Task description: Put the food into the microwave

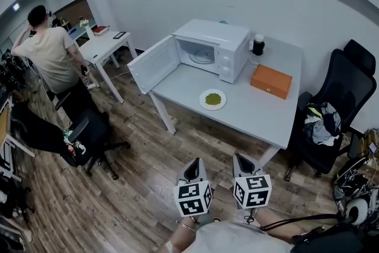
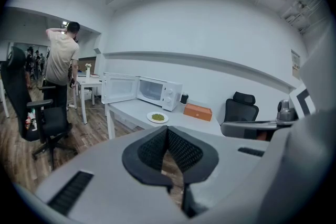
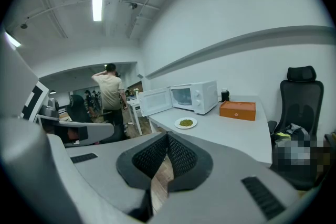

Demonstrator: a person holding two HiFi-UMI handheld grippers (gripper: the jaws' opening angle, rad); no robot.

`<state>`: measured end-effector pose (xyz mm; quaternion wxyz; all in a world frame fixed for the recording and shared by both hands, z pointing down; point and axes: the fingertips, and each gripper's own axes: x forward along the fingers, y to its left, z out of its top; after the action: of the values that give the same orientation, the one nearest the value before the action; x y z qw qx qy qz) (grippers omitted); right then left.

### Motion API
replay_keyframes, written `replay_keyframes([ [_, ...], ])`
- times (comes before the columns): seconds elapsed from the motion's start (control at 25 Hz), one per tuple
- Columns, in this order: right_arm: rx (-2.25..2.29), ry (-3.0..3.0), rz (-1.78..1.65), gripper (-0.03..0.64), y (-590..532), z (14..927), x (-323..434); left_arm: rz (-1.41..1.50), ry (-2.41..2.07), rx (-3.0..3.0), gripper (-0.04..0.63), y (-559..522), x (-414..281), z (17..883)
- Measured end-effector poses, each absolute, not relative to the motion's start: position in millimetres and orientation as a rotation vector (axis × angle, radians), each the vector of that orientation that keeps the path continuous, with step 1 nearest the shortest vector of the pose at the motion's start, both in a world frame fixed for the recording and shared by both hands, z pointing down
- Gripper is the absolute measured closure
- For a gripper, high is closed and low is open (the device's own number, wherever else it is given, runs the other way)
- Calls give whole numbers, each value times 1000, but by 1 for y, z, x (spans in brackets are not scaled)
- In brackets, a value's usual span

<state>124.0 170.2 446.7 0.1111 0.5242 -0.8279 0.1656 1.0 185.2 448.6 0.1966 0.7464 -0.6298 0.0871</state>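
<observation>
Head view, grippers: the left gripper and right gripper sit low in the frame, side by side over the wood-plank floor. Each marker cube covers most of its body, and the arms behind are cut off by the bottom edge.
Head view, food: a flat heap of green, grainy food lies on a round white plate, so there is no long axis to speak of. It rests on the pale, smooth counter, just in front of the microwave and well apart from both grippers.
Head view, microwave: a white box with its long side along the back of the counter. Its door is swung out to the left and the cavity faces the plate. The inside is dim, and a glass tray barely shows.
Head view, beside it: a dark jar and a flat orange box.
Left gripper view, jaws: the black ribbed pads meet at the tip and hold nothing. The grey body hides the lower frame.
Left gripper view, food: small on the plate, ahead of the microwave. Its grain cannot be made out.
Right gripper view, jaws: the tips are pressed together and hold nothing, with floor planks showing through the slit below.
Right gripper view, food: the plate lies on the counter beyond the jaws, beside the open microwave.
</observation>
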Motion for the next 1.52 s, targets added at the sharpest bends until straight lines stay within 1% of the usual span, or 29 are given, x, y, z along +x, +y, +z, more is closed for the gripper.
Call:
replay_keyframes([
  [0.36,1547,-2400,511,600,150,456,128,260,-1736,2080,594,162,1,458],
  [0.6,1553,-2385,527,600,122,465,117,258,-1718,2078,594,133,-10,468],
  [1.08,1643,-2359,515,600,12,461,79,281,-1666,2188,594,17,-43,459],
  [1.52,1695,-2294,547,600,-58,461,61,317,-1589,2214,594,-58,-60,463],
])
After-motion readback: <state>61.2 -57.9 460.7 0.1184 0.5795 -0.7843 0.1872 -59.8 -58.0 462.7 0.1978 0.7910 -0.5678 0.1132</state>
